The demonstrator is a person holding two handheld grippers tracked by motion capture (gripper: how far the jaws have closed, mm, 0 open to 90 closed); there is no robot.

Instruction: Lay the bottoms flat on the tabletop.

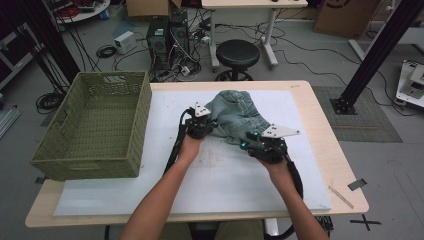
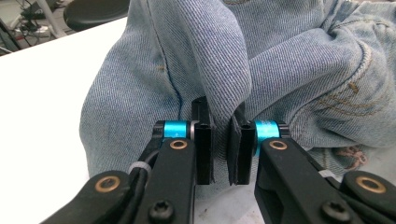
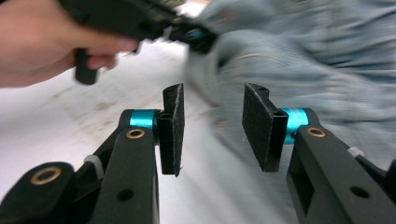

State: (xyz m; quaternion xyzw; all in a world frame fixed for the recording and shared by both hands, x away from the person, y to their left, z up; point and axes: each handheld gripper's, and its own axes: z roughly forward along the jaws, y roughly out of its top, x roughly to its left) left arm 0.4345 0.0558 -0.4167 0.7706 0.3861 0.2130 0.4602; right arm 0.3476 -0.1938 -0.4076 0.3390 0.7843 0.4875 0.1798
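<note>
A crumpled pair of light blue jeans lies on the white mat at the far middle of the table. My left gripper sits at the jeans' left side. In the left gripper view, the left gripper is shut on a raised fold of denim. At the garment's near right edge is my right gripper. In the right gripper view, the right gripper is open with nothing between its pads, and the jeans lie blurred just ahead of it. The left gripper and its hand also appear there.
A green woven basket with nothing in it stands at the table's left end, partly over the edge. The wooden table extends right of the mat. A black stool, computers and cables are on the floor beyond the far edge.
</note>
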